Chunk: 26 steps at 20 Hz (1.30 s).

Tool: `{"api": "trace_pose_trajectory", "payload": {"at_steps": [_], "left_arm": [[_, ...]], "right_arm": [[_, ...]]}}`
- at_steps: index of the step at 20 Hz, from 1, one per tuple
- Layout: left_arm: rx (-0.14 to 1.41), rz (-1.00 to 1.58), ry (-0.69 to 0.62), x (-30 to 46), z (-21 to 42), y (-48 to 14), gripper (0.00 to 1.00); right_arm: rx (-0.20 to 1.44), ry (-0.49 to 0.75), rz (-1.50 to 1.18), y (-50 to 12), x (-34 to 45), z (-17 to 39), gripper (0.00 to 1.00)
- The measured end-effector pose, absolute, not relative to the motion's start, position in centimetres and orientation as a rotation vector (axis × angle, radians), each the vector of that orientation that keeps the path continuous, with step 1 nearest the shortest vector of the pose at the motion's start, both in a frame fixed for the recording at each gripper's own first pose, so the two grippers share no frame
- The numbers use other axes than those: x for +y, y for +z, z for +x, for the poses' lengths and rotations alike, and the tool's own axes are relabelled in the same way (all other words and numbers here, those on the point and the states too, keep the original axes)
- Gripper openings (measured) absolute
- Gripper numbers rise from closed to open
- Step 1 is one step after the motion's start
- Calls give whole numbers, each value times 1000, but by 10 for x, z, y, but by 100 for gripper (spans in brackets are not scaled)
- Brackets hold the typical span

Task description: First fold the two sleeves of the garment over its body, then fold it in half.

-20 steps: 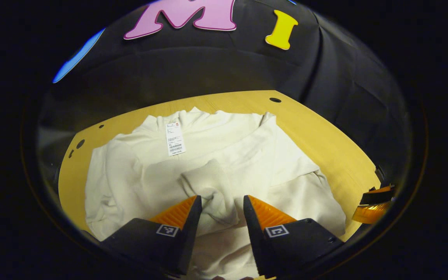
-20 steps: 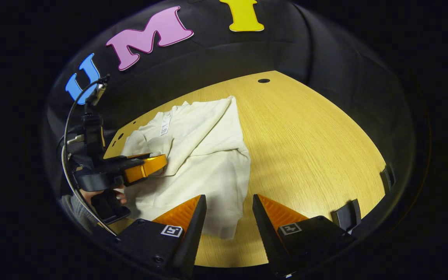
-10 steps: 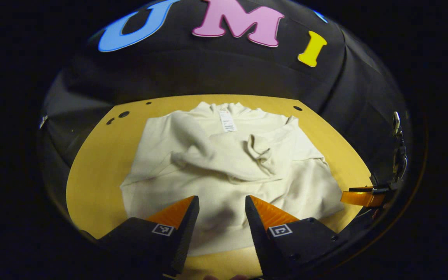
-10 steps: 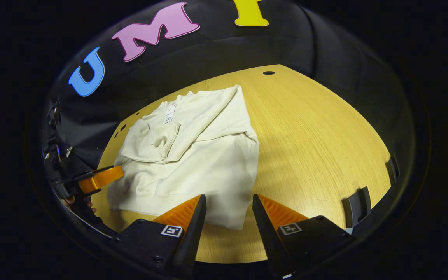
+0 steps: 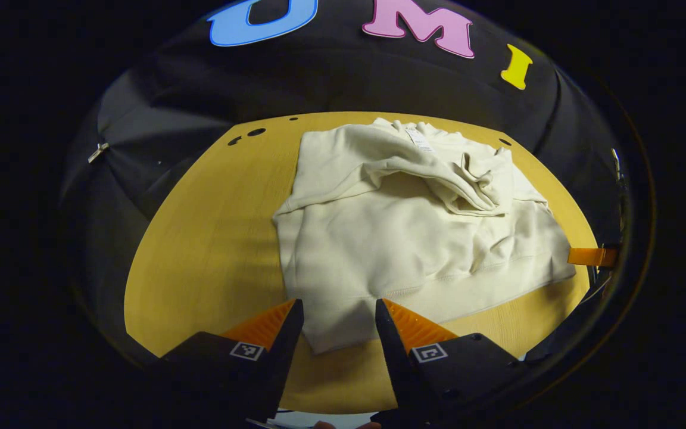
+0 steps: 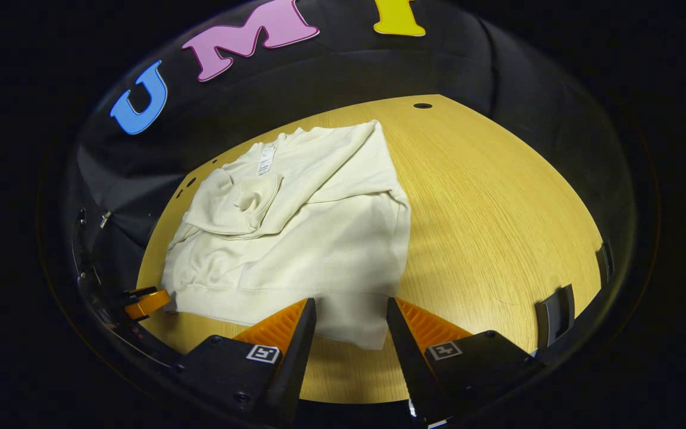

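- The cream-white, thick, soft-knit long-sleeved garment point(image 5: 402, 238) lies flat on the light wooden table point(image 5: 212, 238), collar end towards the black cloth wall, hem towards the cameras.
- Both sleeves point(image 5: 438, 173) are folded in across the upper chest; they overlap in a rumpled, bunched heap just below the collar.
- A white paper tag point(image 6: 266, 159) lies at the neckline, above the folded sleeves.
- The lower body is spread out fairly smooth, with shallow creases; the ribbed hem band point(image 6: 295, 304) runs along the near edge.
- In the left gripper view its near-left hem corner lies close in front of the fingers; in the right gripper view the near-right corner does.
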State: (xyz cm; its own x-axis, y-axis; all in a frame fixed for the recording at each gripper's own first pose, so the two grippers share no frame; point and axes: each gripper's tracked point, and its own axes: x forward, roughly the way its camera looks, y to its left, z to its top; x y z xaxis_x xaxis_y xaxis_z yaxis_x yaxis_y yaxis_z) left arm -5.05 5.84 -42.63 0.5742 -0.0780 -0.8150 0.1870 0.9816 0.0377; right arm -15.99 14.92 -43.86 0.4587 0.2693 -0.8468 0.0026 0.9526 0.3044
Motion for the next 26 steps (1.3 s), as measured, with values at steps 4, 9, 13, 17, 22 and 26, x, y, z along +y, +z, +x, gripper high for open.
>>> {"api": "trace_pose_trajectory", "payload": {"at_steps": [4, 9, 13, 17, 22, 26], "left_arm": [[1001, 136, -156, 61, -55, -442, 75], [1001, 145, -106, 70, -52, -439, 75], [1018, 127, -85, 75, -54, -442, 77], [1045, 107, -117, 67, -52, -449, 85], [1043, 118, -158, 61, -50, -451, 78], [993, 135, -199, 47, -51, -451, 30]], "right_arm": [[1109, 165, 275, -448, 151, -162, 74], [1130, 180, 236, -455, 157, -160, 74], [1148, 152, 181, -457, 149, -162, 75], [1183, 92, 181, -465, 139, -162, 74], [1149, 100, 51, -470, 148, -154, 70], [1082, 62, 94, -469, 154, -155, 57]]}}
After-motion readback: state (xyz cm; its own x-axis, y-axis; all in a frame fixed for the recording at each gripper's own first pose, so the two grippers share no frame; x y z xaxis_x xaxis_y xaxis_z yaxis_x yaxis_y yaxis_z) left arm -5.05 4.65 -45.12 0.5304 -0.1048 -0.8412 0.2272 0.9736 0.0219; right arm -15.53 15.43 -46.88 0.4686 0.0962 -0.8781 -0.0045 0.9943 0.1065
